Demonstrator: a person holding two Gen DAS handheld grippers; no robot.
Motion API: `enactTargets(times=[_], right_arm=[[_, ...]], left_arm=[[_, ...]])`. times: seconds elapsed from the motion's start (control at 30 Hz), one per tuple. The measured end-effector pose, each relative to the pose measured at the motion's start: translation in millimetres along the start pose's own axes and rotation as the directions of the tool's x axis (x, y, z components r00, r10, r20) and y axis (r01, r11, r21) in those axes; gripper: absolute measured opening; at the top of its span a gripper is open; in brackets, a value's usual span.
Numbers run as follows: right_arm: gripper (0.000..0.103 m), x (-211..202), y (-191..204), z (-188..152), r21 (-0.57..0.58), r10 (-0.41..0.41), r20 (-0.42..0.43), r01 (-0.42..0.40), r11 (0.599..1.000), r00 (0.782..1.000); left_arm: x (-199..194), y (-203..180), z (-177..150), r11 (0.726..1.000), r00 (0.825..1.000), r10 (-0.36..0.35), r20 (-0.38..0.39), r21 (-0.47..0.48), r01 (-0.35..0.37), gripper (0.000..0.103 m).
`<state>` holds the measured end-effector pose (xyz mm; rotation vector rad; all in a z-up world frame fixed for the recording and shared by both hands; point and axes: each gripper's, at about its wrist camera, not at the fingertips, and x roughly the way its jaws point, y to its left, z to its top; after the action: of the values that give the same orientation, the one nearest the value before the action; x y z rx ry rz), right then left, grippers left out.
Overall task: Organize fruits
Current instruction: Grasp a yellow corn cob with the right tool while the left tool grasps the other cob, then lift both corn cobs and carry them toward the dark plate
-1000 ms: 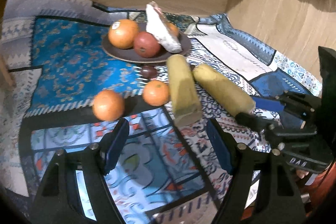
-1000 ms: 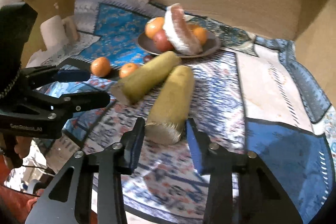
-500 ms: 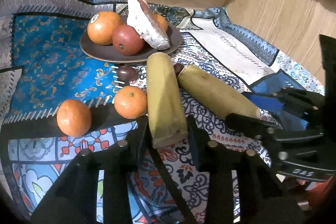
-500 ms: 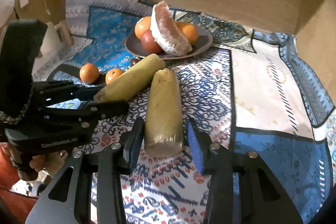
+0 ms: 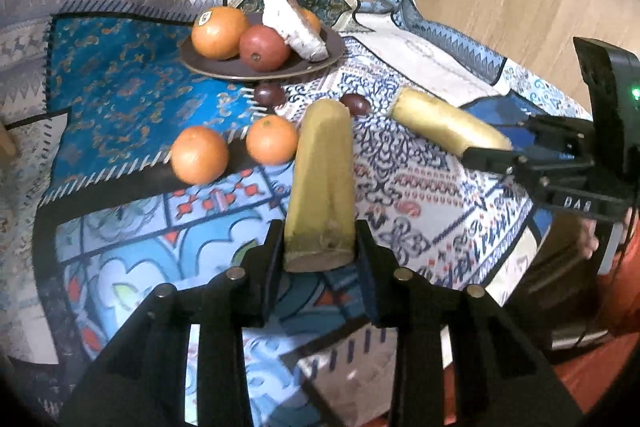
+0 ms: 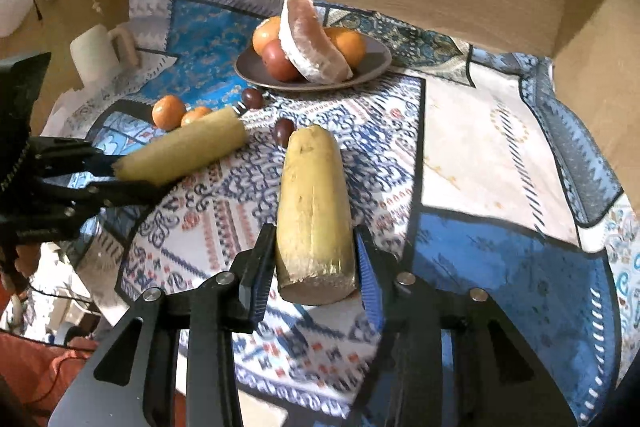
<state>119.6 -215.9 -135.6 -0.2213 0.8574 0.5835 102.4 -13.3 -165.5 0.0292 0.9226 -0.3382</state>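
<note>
1. The left tongs [image 5: 320,251] have just closed on the cut end of a long yellow-green peeled fruit piece [image 5: 322,179]; both pads press its sides.
2. The right tongs [image 6: 316,267] grip a second, similar yellow piece [image 6: 314,211] at its blunt end.
3. Both pieces point toward the dark round plate [image 6: 372,67] of oranges on the patterned blue cloth [image 6: 500,267] covering the counter.
4. Two small loose oranges [image 5: 200,155] lie near the left piece.

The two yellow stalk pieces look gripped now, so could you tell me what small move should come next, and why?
Probably lift both a little, straight up. The left claw is shut on the left stalk piece, having just closed, and the right claw pinches the right stalk piece. Both pieces lie low over the patterned cloth, so carrying them toward the plate needs clearance first.
</note>
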Motion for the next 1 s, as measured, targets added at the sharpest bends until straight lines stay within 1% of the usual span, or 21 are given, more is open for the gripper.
enactTargets(times=[0.1,0.17,0.33,0.53,0.67,0.83,0.93,1.0], right_arm=[[0.036,-1,-1,3,0.013,0.010,-0.013,-0.010,1.000,1.000],[0.036,-2,1,6,0.009,0.026,-0.002,-0.026,1.000,1.000],[0.038,1,10,19,-0.036,0.013,0.016,-0.012,0.999,1.000],[0.038,25,9,28,-0.053,0.022,-0.044,-0.024,0.998,0.999],[0.038,40,6,30,-0.047,0.048,-0.092,-0.053,0.997,0.995],[0.036,41,6,35,-0.053,0.046,-0.080,-0.050,0.997,0.996],[0.036,34,8,37,-0.076,0.016,-0.040,-0.019,0.997,0.999],[0.036,29,5,41,-0.069,0.019,-0.012,-0.020,0.997,1.000]], left_arm=[[-1,0,2,1.000,1.000,0.008,-0.021,0.015,-0.008,0.034],[0,-1,7,1.000,1.000,0.008,-0.021,0.026,-0.008,0.034],[11,-5,22,0.998,0.999,-0.011,-0.046,0.054,0.014,0.036],[35,-8,39,0.996,0.991,-0.029,-0.127,0.077,0.039,0.036],[44,-15,47,0.994,0.989,-0.030,-0.142,0.104,0.045,0.036],[51,-22,54,0.991,0.991,-0.025,-0.134,0.128,0.042,0.036],[47,-18,56,0.993,0.992,-0.041,-0.117,0.102,0.053,0.036],[40,-14,59,0.995,0.995,-0.043,-0.091,0.085,0.051,0.036]])
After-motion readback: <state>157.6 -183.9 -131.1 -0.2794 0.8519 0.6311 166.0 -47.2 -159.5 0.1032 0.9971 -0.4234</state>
